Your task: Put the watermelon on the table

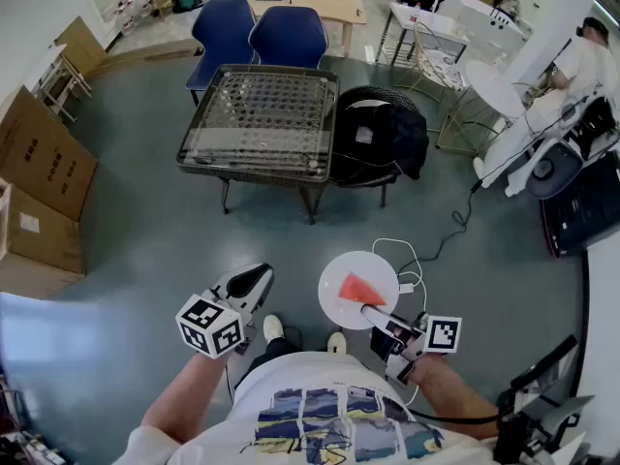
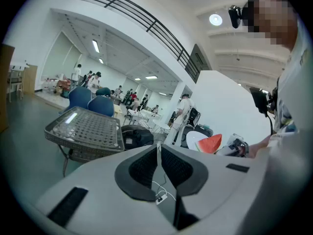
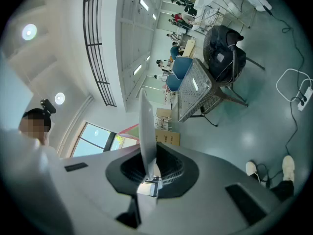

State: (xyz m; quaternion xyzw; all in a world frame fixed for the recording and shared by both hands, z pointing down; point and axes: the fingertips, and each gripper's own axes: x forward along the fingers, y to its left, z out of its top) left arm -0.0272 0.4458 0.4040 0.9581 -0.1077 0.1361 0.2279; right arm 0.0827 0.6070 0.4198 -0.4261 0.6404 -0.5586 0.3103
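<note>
The right claw [image 1: 376, 316] pinches the plate [image 1: 341, 264] by its edge and holds it flat so the watermelon [image 1: 360, 289] won't slide off. The left claw [image 1: 254, 279] is closed on nothing. The table [image 1: 262, 114] is well apart.

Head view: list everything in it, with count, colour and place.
watermelon slice: one, red, on the plate
plate: one, white, held over the floor by the right gripper
table: one, dark frame, glass top, centre
chairs: two, blue, behind the table
round chair: one, black, right of the table, dark bag on it
cardboard boxes: several, brown, left edge
cable: one, white, floor beyond the plate
shoes: two, white, on the person's feet
left gripper: one, white, shut, empty
right gripper: one, white, shut on the plate's rim
</note>
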